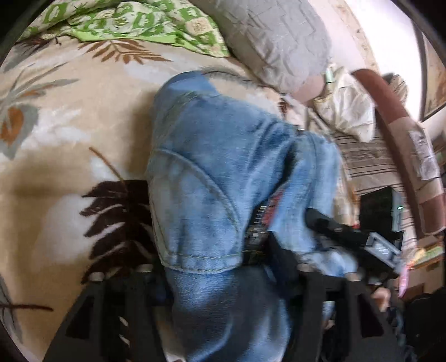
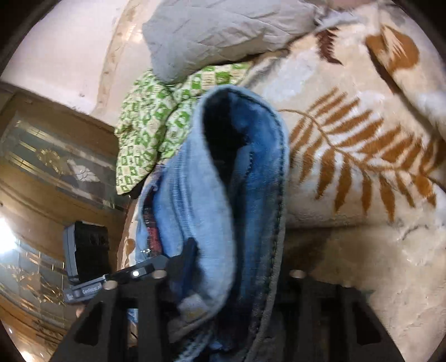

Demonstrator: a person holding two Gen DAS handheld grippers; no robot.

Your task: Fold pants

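The pants are light blue jeans [image 1: 223,172], held up over a bed. In the left wrist view they hang bunched in front of the camera, with a pocket seam and a dark patterned belt [image 1: 259,231] showing. My left gripper [image 1: 223,275] is shut on the denim near the waist. In the right wrist view the jeans [image 2: 223,195] drape as a loop with a dark opening at the top. My right gripper [image 2: 228,275] is shut on the denim. The right gripper also shows in the left wrist view [image 1: 351,236], at the jeans' right edge.
The bed carries a cream blanket with brown leaf prints [image 1: 69,117] [image 2: 362,156]. A green patterned cloth [image 1: 145,25] [image 2: 150,125] and a grey pillow [image 1: 278,41] [image 2: 223,30] lie at its head. A wooden glass-front cabinet [image 2: 50,172] stands beside the bed.
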